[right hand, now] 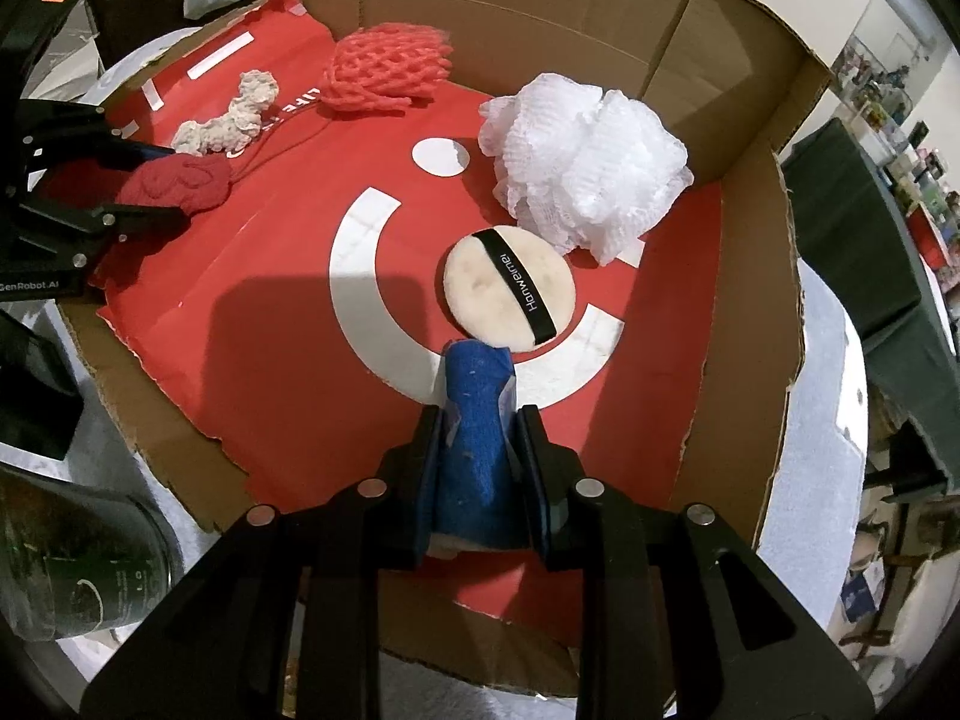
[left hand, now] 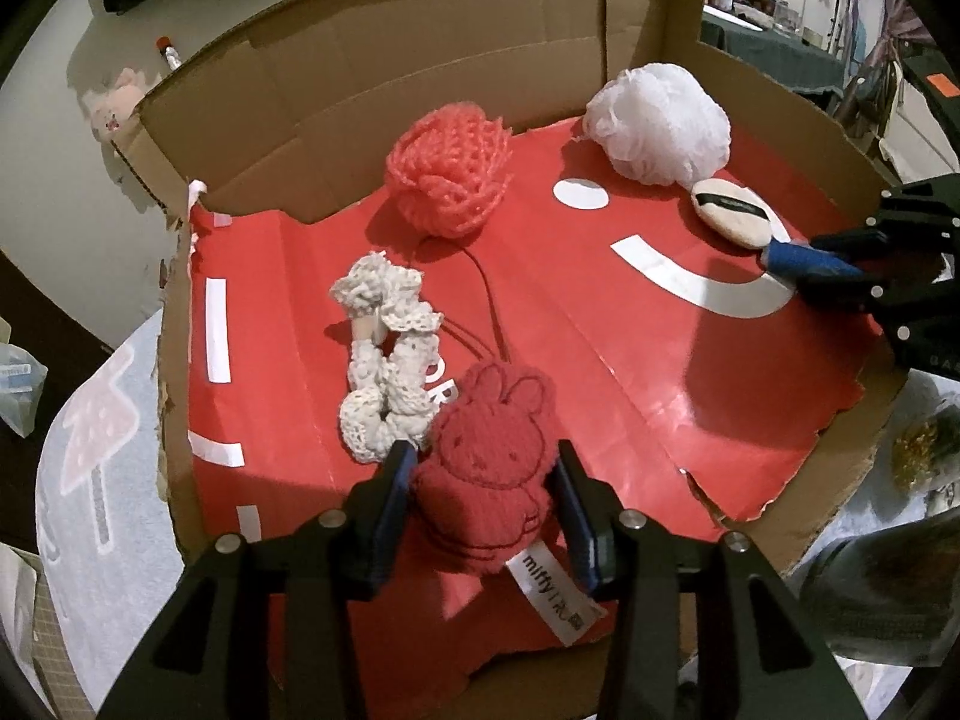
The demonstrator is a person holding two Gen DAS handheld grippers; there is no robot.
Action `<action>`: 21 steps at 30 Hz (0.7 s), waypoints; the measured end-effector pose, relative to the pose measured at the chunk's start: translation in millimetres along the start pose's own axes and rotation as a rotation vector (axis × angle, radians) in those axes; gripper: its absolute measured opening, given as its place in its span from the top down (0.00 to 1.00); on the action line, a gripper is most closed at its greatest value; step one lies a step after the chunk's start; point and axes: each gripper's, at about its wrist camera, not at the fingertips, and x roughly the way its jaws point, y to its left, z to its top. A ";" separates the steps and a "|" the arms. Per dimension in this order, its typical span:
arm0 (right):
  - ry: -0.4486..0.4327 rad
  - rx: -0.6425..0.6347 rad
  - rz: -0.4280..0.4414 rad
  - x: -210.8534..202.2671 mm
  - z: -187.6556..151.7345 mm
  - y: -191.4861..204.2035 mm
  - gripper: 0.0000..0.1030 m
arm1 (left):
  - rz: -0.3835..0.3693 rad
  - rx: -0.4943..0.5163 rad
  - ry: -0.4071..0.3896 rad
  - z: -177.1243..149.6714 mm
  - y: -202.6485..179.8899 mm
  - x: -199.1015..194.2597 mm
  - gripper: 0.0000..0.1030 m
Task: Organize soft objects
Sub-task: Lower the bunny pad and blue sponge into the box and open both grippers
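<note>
A torn cardboard box (left hand: 360, 90) with a red floor held everything. The white mesh puff (right hand: 585, 165) sat far right, the round powder pad (right hand: 510, 294) directly ahead of the right tongs (right hand: 477, 420), which gripped a blue roll (right hand: 474, 456) pointing lengthwise at it. The left tongs (left hand: 483, 492) clasped the red knitted rabbit (left hand: 486, 480) beside the lace scrunchie (left hand: 384, 360).

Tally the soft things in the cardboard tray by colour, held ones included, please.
Red or coral: 2, the knitted rabbit in the left gripper and the mesh sponge.
White or cream: 3, the mesh pouf, powder puff and lace scrunchie.
Blue: 1, the wrapped roll in the right gripper.
Total: 6
</note>
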 end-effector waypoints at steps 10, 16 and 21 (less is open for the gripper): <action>0.004 -0.003 -0.002 4.7 2.6 3.4 0.76 | 0.008 -0.015 -0.014 3.9 2.1 0.2 0.39; 0.003 0.005 0.009 2.9 4.9 1.6 0.73 | 0.001 -0.024 -0.061 2.8 2.9 -12.7 0.26; -0.029 0.009 0.031 -9.1 5.0 2.9 0.51 | -0.009 -0.035 -0.119 0.2 0.0 -31.5 0.17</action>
